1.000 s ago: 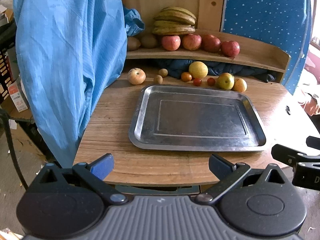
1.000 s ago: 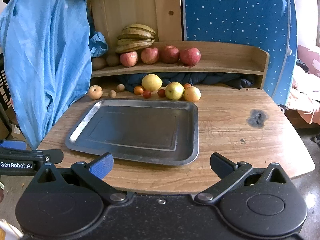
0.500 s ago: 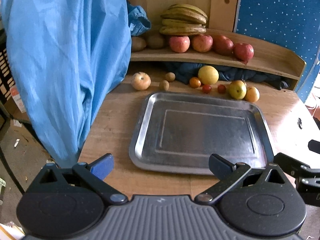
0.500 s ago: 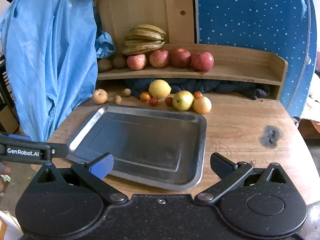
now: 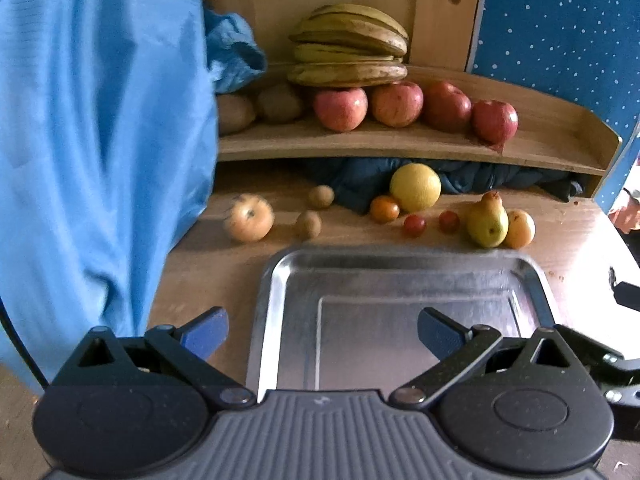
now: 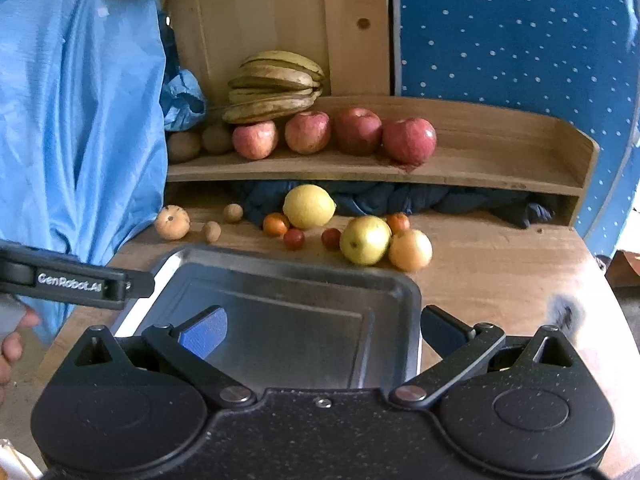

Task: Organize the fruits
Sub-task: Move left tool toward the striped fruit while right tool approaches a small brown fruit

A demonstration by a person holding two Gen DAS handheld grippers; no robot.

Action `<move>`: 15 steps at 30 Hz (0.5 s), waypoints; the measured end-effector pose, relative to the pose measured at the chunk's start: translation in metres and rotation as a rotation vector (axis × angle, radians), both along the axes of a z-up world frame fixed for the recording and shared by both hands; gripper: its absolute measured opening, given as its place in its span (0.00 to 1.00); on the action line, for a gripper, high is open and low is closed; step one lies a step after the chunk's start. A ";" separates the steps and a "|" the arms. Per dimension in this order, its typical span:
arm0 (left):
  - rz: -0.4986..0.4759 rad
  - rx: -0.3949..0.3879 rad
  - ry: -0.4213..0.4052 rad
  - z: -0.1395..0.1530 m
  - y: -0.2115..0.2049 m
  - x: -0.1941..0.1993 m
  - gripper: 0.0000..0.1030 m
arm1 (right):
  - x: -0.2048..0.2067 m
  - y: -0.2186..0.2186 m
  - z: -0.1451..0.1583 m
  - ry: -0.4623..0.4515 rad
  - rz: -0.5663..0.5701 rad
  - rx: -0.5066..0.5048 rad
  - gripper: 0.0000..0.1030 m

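A: So, jaws first. How does the left gripper (image 5: 322, 330) stand?

B: Spread wide, nothing between its blue pads (image 5: 204, 330). It hangs over the near left part of the metal tray (image 5: 276, 280), one finger past the tray's left rim above the wooden table (image 5: 208, 264). A second ago it sat back off the table edge, with the whole tray ahead of it; now the tray's near edge is hidden under the gripper body.

A: And the right gripper (image 6: 320, 330)?

B: Also wide and empty, above the tray's near right corner (image 6: 404, 292). It too has come forward since the earlier frame, and the fruit looks closer. The other gripper's black bar crosses its left edge, with fingers of a hand (image 6: 10, 350) below it.

A: Where is the fruit?

B: All of it is off the tray. Beyond the far rim on the table lie a pale apple (image 5: 249, 218), two small brown fruits (image 5: 308, 224), a small orange (image 5: 384, 209), a lemon (image 5: 415, 187), two cherry tomatoes (image 5: 414, 225), a pear (image 5: 487, 222) and a yellow-orange fruit (image 5: 519, 229) touching it. The right view shows one more small orange (image 6: 398, 222) behind the pear.

A: And higher up?

B: The wooden shelf (image 5: 540, 152) carries a row of four red apples (image 5: 340, 109), two brown fruits (image 5: 280, 103) at the left and a stack of bananas (image 5: 348, 54) behind. None of the fruit has shifted. A blue cloth (image 5: 92, 140) hangs at the left, and dark fabric (image 5: 500, 178) is bunched under the shelf.
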State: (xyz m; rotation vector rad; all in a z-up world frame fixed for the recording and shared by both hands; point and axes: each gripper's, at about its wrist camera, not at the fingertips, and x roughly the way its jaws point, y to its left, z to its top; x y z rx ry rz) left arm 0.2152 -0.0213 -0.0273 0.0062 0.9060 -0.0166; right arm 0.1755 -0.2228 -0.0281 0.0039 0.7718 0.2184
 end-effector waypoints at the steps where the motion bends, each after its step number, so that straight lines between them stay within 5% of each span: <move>1: -0.012 -0.008 0.002 -0.002 0.001 0.007 1.00 | 0.006 0.004 -0.001 0.000 -0.003 -0.010 1.00; 15: -0.088 -0.066 0.039 -0.024 0.028 0.082 1.00 | 0.055 0.040 -0.010 0.018 -0.049 -0.117 1.00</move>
